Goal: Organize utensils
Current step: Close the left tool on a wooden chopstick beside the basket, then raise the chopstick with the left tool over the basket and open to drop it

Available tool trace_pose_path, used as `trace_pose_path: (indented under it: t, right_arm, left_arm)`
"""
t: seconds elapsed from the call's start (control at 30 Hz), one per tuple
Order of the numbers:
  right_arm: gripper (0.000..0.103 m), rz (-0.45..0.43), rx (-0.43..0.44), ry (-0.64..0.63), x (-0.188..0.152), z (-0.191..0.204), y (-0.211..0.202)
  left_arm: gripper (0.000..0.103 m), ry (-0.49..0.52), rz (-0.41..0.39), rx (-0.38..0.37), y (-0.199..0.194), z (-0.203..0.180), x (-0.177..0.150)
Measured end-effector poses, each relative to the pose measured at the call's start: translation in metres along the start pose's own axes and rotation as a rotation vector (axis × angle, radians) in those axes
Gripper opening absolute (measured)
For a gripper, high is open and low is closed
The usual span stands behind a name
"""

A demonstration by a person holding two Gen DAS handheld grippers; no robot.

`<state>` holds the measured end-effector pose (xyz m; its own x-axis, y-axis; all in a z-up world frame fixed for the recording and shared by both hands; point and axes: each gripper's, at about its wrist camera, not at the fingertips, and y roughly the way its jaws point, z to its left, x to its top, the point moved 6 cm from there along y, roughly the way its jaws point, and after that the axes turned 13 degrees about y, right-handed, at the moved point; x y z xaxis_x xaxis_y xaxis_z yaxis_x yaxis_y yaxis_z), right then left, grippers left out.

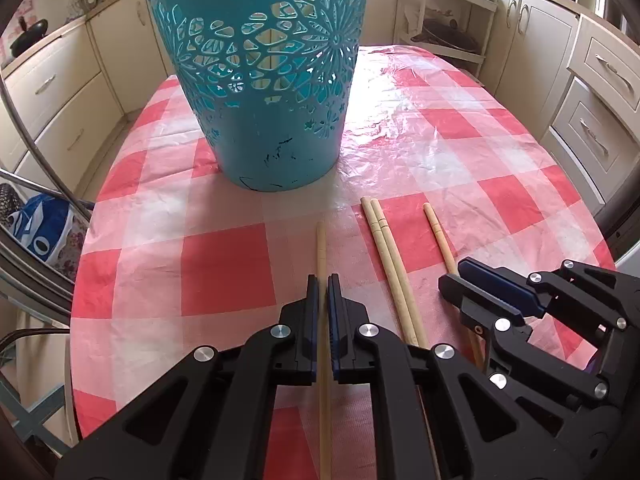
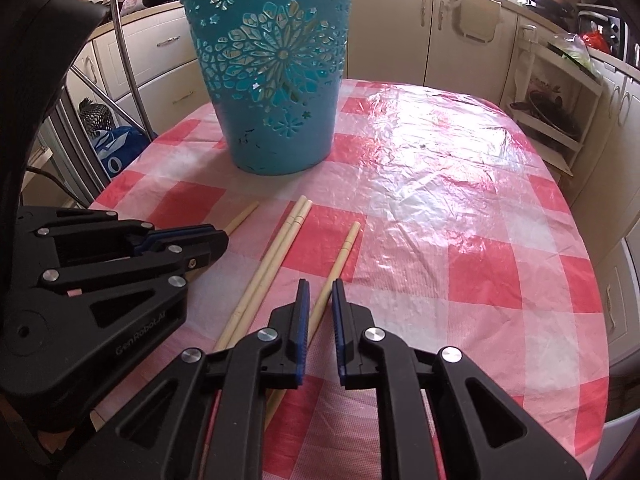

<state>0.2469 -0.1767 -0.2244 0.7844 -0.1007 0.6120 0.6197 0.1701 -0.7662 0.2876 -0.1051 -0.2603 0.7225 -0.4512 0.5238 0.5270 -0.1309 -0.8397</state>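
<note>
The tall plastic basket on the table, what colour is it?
Teal, with cut-out flower patterns; the tall plastic basket shows best in the right wrist view.

The far left of the table [image 2: 440,184] is blocked by the basket [image 2: 276,80]. Near it, four chopsticks [image 2: 264,264] are laid. The right half is left open.
</note>
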Motion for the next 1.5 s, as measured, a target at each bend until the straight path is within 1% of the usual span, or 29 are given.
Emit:
trace_pose_path:
  t: [0.17,0.27,0.37,0.4,0.53,0.6,0.63,0.67,0.73,0.83,0.93,1.0,1.1,1.2,1.27,1.37,1.5]
  right_arm:
    - [0.010,-0.002,0.006,0.008,0.000,-0.002,-0.001]
    - [0.010,-0.010,-0.008,-0.006,0.000,-0.001,-0.001]
    - [0.010,-0.010,-0.008,-0.008,-0.001,-0.001,0.000]
    - [0.010,-0.009,-0.005,-0.005,0.000,-0.002,0.000]
    - [0.010,-0.010,0.000,0.001,0.000,-0.002,-0.001]
    - [0.010,-0.009,0.002,0.004,0.000,-0.002,-0.001]
    - [0.010,-0.009,0.003,0.006,-0.001,-0.002,-0.001]
    - [0.010,-0.009,0.004,0.007,-0.001,-0.002,-0.001]
    - [0.010,-0.008,0.004,0.008,0.000,-0.003,-0.001]
    - [0.010,-0.007,0.004,0.012,0.000,-0.003,-0.001]
    - [0.010,-0.006,0.006,0.016,0.001,-0.004,-0.001]
    - [0.010,-0.006,0.006,0.016,0.001,-0.004,-0.001]
    - [0.010,-0.007,0.006,0.015,0.001,-0.004,-0.001]
    - [0.010,-0.007,0.007,0.016,0.001,-0.004,-0.001]
    - [0.010,-0.007,0.009,0.016,0.001,-0.004,-0.001]
    - [0.010,-0.006,0.015,0.016,0.001,-0.004,0.000]
    - [0.010,-0.002,0.021,0.019,0.002,-0.005,0.000]
  left_arm:
    - [0.005,0.005,-0.001,0.002,0.000,0.000,0.000]
    - [0.009,0.009,-0.003,0.016,-0.001,0.001,0.000]
    - [0.009,0.027,-0.010,0.017,-0.001,0.000,-0.001]
    - [0.005,0.030,-0.011,0.012,-0.001,0.000,-0.001]
    - [0.004,0.023,-0.015,-0.018,-0.004,0.003,-0.003]
    - [0.004,-0.005,-0.043,-0.059,-0.012,0.009,-0.005]
    - [0.004,-0.021,-0.066,-0.081,-0.019,0.013,-0.004]
    - [0.004,-0.040,-0.105,-0.104,-0.031,0.019,-0.002]
    - [0.004,-0.094,-0.207,-0.147,-0.061,0.038,0.008]
    - [0.004,-0.167,-0.354,-0.164,-0.105,0.070,0.029]
    - [0.004,-0.230,-0.523,-0.137,-0.152,0.105,0.062]
    - [0.004,-0.247,-0.605,-0.113,-0.172,0.119,0.084]
    - [0.004,-0.263,-0.701,-0.078,-0.187,0.131,0.119]
    - [0.004,-0.289,-0.772,-0.050,-0.188,0.138,0.153]
    - [0.004,-0.320,-0.800,-0.039,-0.183,0.145,0.170]
    - [0.004,-0.355,-0.816,-0.018,-0.173,0.149,0.193]
    - [0.004,-0.374,-0.798,0.010,-0.144,0.149,0.212]
